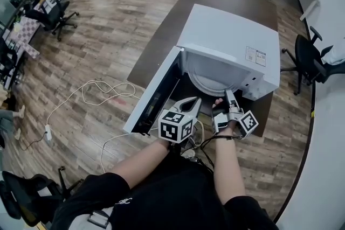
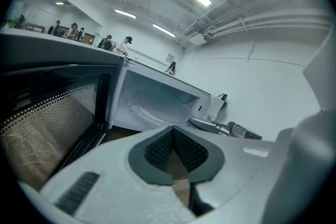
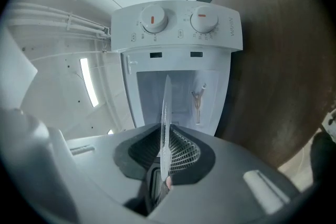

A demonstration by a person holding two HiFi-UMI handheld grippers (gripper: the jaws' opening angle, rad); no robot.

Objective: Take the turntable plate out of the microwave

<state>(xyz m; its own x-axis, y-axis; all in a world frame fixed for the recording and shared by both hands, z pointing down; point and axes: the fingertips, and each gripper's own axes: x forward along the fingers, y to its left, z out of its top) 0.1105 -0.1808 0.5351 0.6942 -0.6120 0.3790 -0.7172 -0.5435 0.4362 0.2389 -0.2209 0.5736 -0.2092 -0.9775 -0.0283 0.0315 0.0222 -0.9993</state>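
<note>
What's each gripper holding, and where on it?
The right gripper clamps the clear round glass turntable plate by its rim; the left gripper is shut on nothing.

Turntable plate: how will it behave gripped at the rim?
Likely stiff: the turntable plate shows as a straight, thin edge between the pads of the right gripper. Probably slippery and breakable, since it looks like clear glass. Held at one rim only, it may pivot; the left gripper is off it.
</note>
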